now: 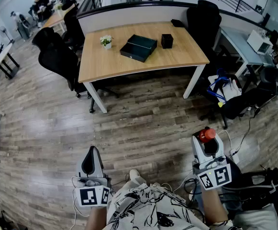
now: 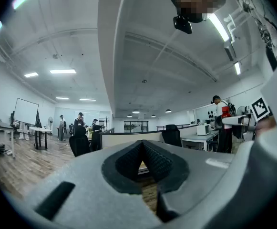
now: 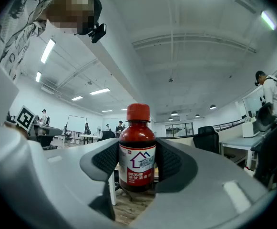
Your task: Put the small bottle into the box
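left gripper (image 1: 92,153): we see it low at the left above the wood floor (image 1: 143,114); its jaws are pressed together at the tips, with nothing between them.
left marker cube (image 1: 93,196): it carries a black-and-white square pattern and no letters we can read.
plant pot (image 1: 106,42): small and white with green leaves, it stands on the table (image 1: 182,56) left of the boxes.
flat black box (image 1: 139,48): it lies near the table's middle; we can make out no writing on it.
small black box (image 1: 167,41): it sits just right of the flat one, apart from it, and shows no legible print.
bottle label: white, with a blue-purple house outline above a red band of white Chinese characters, which are too small for us to read with certainty.
bottle (image 3: 137,151): small, dark red-brown and upright, with a red screw cap.
bottle place: between the jaws at the lower right of the head view, well apart from the table and both boxes.
right gripper (image 1: 207,142): its jaws are spread wide and pinch the bottle's sides with their ribbed black pads (image 3: 105,160).
right marker cube (image 1: 215,177): it shows the same kind of square pattern, tilted.
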`<state>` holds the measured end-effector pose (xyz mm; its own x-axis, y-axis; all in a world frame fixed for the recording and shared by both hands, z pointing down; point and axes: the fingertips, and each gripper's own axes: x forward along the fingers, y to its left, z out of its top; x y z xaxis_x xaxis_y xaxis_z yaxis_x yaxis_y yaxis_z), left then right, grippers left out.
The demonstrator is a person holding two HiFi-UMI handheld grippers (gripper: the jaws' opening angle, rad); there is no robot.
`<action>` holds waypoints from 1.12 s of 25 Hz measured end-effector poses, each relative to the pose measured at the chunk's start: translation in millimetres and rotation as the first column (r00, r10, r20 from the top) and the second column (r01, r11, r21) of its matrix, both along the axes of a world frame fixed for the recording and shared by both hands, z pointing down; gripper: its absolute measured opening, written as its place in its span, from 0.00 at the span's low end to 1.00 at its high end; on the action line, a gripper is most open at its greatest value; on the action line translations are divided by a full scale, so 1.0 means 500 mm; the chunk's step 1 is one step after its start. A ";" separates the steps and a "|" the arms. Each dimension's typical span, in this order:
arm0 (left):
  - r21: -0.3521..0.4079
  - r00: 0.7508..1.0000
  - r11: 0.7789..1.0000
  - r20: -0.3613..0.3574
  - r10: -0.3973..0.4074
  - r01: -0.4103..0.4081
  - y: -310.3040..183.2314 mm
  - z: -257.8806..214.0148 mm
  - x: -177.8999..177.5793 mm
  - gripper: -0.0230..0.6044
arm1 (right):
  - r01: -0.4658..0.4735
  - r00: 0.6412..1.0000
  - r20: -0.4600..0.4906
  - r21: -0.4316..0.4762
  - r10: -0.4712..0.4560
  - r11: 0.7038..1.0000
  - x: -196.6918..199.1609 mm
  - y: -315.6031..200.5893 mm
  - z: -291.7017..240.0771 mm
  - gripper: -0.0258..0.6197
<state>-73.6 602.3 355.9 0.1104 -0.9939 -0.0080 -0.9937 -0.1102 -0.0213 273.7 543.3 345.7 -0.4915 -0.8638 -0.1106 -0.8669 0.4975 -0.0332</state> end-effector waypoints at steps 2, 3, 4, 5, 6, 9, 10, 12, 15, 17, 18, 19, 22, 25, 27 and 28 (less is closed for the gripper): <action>-0.002 1.000 1.000 -0.002 0.002 -0.002 -0.002 0.005 -0.001 0.03 | 0.002 1.000 -0.006 0.004 -0.002 1.000 -0.003 -0.001 0.003 0.40; -0.002 1.000 1.000 -0.002 0.002 -0.002 -0.003 0.007 -0.001 0.03 | 0.003 1.000 -0.008 0.006 -0.003 1.000 -0.005 -0.002 0.004 0.40; -0.002 1.000 1.000 -0.002 0.003 -0.003 -0.004 0.008 -0.002 0.03 | 0.005 1.000 -0.009 0.005 -0.005 1.000 -0.007 -0.003 0.005 0.40; -0.001 1.000 1.000 -0.001 0.005 -0.005 -0.005 0.008 -0.003 0.03 | 0.007 1.000 -0.010 0.004 -0.007 1.000 -0.009 -0.005 0.006 0.40; 0.000 1.000 1.000 -0.002 0.005 -0.005 -0.007 0.008 -0.005 0.03 | 0.007 1.000 -0.009 0.001 -0.007 1.000 -0.012 -0.007 0.007 0.40; 0.000 1.000 1.000 -0.006 0.003 -0.003 -0.014 0.008 -0.018 0.03 | 0.007 1.000 0.019 -0.003 -0.007 1.000 -0.021 -0.013 0.004 0.40; -0.001 1.000 1.000 -0.007 0.003 -0.003 -0.017 0.008 -0.023 0.03 | 0.008 0.999 0.035 -0.004 -0.008 1.000 -0.024 -0.016 0.002 0.40; -0.002 1.000 1.000 -0.008 0.006 -0.006 -0.025 0.009 -0.030 0.03 | 0.007 0.999 0.050 -0.006 -0.007 1.000 -0.031 -0.023 0.001 0.40; 0.002 1.000 1.000 -0.006 0.018 -0.018 -0.043 0.006 -0.043 0.03 | 0.002 0.999 0.043 -0.009 -0.002 1.000 -0.047 -0.036 0.002 0.40; 0.005 1.000 1.000 -0.003 0.027 -0.027 -0.056 0.003 -0.059 0.03 | 0.000 0.999 0.037 -0.009 0.000 1.000 -0.064 -0.045 0.001 0.40; 0.006 1.000 1.000 0.000 0.030 -0.030 -0.061 0.003 -0.069 0.03 | -0.001 0.999 0.034 -0.010 0.002 1.000 -0.073 -0.050 0.001 0.40; 0.007 1.000 1.000 0.005 0.029 -0.029 -0.065 0.003 -0.082 0.03 | -0.002 0.999 0.033 -0.012 0.003 1.000 -0.083 -0.054 0.001 0.40; 0.005 1.000 1.000 0.006 0.018 -0.018 -0.070 0.010 -0.125 0.03 | -0.005 0.999 0.044 -0.010 0.005 1.000 -0.112 -0.054 0.002 0.40; 0.010 0.999 0.999 -0.001 0.041 -0.041 -0.083 0.011 -0.139 0.03 | -0.002 0.999 0.040 -0.007 0.002 1.000 -0.136 -0.059 0.003 0.40; 0.020 0.998 0.998 0.002 0.058 -0.058 -0.094 0.007 -0.139 0.03 | 0.002 0.999 0.036 -0.010 -0.002 1.000 -0.149 -0.066 0.005 0.40; 0.021 0.998 0.998 0.000 0.059 -0.059 -0.099 0.008 -0.141 0.03 | 0.001 0.999 0.037 -0.011 -0.001 1.000 -0.152 -0.070 0.006 0.40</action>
<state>-144.3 552.5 359.7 0.1689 -0.9852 -0.0288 -0.9855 -0.1683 -0.0239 197.5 508.5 348.6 -0.4882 -0.8645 -0.1196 -0.8643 0.4979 -0.0709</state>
